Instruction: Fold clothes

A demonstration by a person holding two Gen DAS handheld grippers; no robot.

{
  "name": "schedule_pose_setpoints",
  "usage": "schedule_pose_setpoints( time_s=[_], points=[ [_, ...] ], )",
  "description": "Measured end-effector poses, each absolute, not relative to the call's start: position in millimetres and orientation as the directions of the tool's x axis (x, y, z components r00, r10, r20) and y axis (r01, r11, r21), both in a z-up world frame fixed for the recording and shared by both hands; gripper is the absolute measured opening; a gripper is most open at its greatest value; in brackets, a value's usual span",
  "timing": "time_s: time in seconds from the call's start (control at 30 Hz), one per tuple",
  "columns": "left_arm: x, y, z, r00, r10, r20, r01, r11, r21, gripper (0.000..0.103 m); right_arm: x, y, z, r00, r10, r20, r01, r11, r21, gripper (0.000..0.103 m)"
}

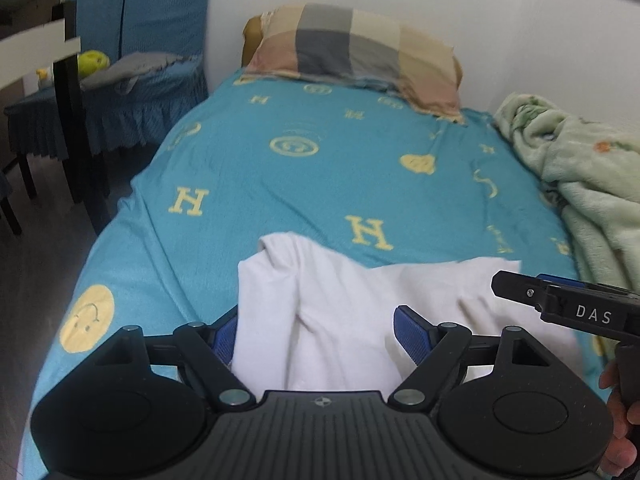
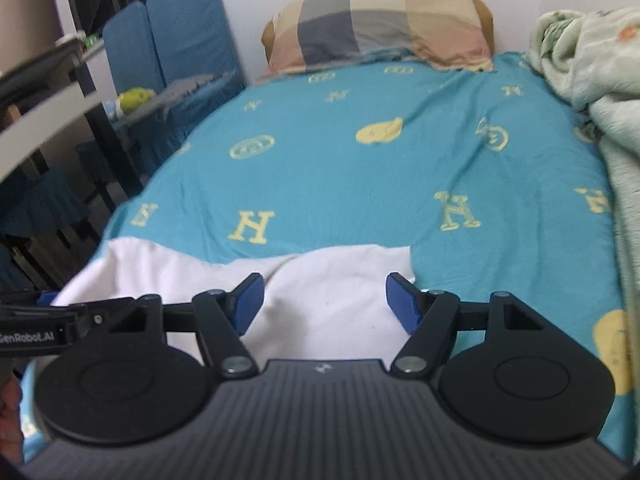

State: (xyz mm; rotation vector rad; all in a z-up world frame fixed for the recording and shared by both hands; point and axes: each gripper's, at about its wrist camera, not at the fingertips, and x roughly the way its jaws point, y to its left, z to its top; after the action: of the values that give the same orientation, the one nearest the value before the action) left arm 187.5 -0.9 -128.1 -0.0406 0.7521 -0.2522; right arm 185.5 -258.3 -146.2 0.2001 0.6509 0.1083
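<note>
Flanking the white garment (image 1: 344,320) edge, both hand-held grippers (image 1: 316,332) (image 2: 324,300) gaping; bedsheet (image 2: 340,168) bare beyond.

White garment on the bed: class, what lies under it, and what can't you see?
The white garment lies on the blue patterned bedsheet, which shows all around its far edge. The sheet beneath it is covered, and its near part is hidden by the grippers.

"DAS" in white on the black body of the right gripper (image 1: 516,286), at right edge of left wrist view. "GenRobot.AI" in white on the left gripper (image 2: 46,298), at left edge of right wrist view. Yellow "H" letters printed on the turquoise bedsheet (image 2: 340,168), mid-frame in both views.
</note>
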Motion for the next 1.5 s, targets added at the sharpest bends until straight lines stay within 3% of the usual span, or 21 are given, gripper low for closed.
schedule_pose_setpoints(
  time_s=[0.57,0.97,1.2,1.33,1.5],
  points=[
    [42,0,-41,0.792,-0.285,-0.540,0.259,0.958,-0.125,0.089,35,-253,-69,0.880,0.206,-0.429,-0.103,0.963,0.249,0.070],
    [25,-6,-49,0.763,-0.287,-0.579,0.272,0.955,-0.114,0.093,21,-257,-84,0.854,0.229,-0.468,-0.071,0.941,0.331,0.070],
    [36,-4,-61,0.740,-0.268,-0.616,0.248,0.961,-0.121,0.103,26,-263,-94,0.841,0.213,-0.497,-0.004,0.922,0.388,0.070],
    [54,11,-75,0.645,-0.324,-0.692,0.194,0.945,-0.262,0.103,35,-279,-109,0.805,0.252,-0.538,0.078,0.853,0.516,0.071],
    [78,56,-115,0.486,-0.478,-0.732,-0.026,0.829,-0.559,0.103,45,-297,-139,0.701,0.374,-0.607,0.234,0.683,0.692,0.077]
  ],
)
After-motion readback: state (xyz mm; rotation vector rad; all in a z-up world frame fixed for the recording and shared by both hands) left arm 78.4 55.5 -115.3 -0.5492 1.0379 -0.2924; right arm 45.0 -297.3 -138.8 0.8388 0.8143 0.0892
